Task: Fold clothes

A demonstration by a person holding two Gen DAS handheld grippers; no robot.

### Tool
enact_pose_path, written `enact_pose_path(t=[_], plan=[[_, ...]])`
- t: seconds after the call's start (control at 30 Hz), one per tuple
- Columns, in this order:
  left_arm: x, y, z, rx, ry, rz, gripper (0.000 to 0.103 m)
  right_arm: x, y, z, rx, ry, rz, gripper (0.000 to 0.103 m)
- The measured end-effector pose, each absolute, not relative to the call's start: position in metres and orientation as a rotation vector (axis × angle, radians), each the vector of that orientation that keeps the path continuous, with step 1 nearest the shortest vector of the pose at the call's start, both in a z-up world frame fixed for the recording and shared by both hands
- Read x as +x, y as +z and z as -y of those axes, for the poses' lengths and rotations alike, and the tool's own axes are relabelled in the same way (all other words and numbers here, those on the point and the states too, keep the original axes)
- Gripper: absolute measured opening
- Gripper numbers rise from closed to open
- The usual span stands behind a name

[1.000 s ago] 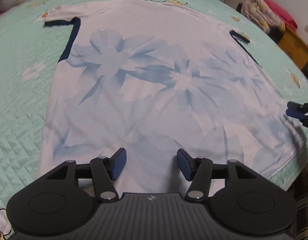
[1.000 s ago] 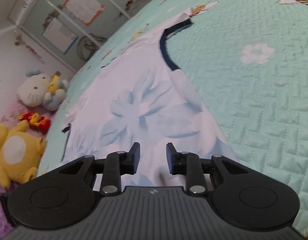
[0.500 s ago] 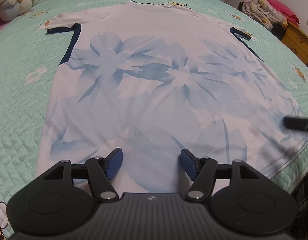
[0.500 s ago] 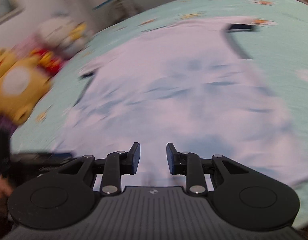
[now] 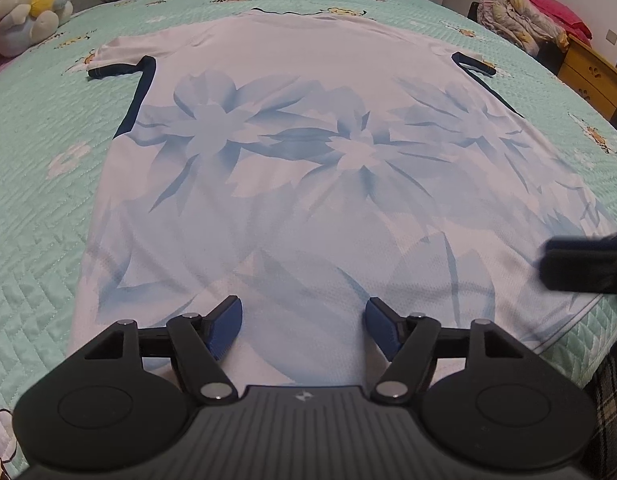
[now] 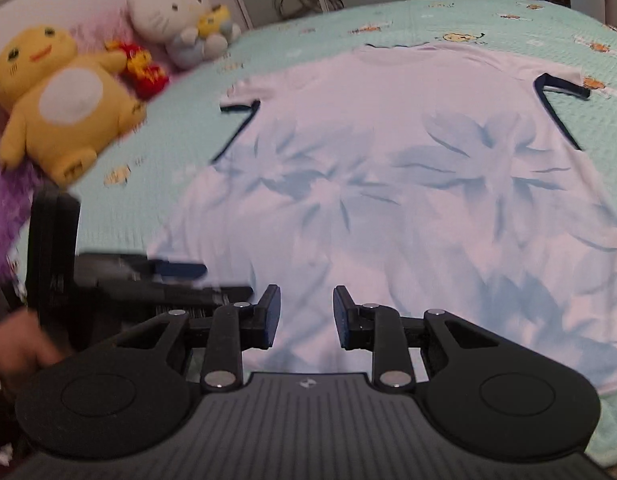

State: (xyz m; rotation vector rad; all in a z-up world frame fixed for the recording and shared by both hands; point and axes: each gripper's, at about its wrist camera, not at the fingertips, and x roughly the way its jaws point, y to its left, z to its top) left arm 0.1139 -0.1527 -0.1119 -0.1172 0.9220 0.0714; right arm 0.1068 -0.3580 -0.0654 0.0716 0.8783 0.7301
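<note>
The shirt (image 5: 308, 184) lies flat and spread on the bed (image 5: 40, 208), collar at the far end, hem nearest the cameras, both short sleeves out to the sides. It is a thin white knit with a pale blue flower print and dark trim at the sleeve (image 5: 120, 70) edges, so I judge it light, limp and a little slick. It will drape and slide rather than hold a crease, and a pinch in the middle would only bunch it.

The left gripper (image 5: 302, 326) hovers over the hem near its middle. Its jaws stand wide apart and grip nothing; only cloth shows beneath the gap. The right gripper (image 6: 306, 316) sits over the hem as well, jaws partly open with a clear gap, nothing held between them. Whether either set of pads brushes the fabric is hard to tell from these angles.

Best holds, I judge, are the double-layered edges: a hem corner and the shoulder seam on the same side, lifted together so that side folds across in one panel. Take both layers, or the lower one will stay behind.
</note>
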Motion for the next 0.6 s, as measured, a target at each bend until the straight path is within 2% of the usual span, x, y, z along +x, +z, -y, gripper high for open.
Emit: enact_pose_path(t=[0.13,0.43,0.53,0.6], plan=[[0.113,-0.112,0.15,-0.121,0.058,-0.92,0.072,0.096,-0.1,0.349,0.084,0.712,-1.042,0.029],[0.112,-0.112,0.152,-0.114,0.061,-0.918,0.074,0.102,-0.073,0.348,0.104,0.717,-0.944,0.029],[0.111,-0.111,0.152,-0.118,0.059,-0.924,0.074,0.104,-0.096,0.346,0.117,0.699,-1.053,0.029],[0.109,-0.111,0.152,-0.119,0.057,-0.927,0.074,0.094,-0.1,0.347,0.108,0.718,-1.06,0.029]])
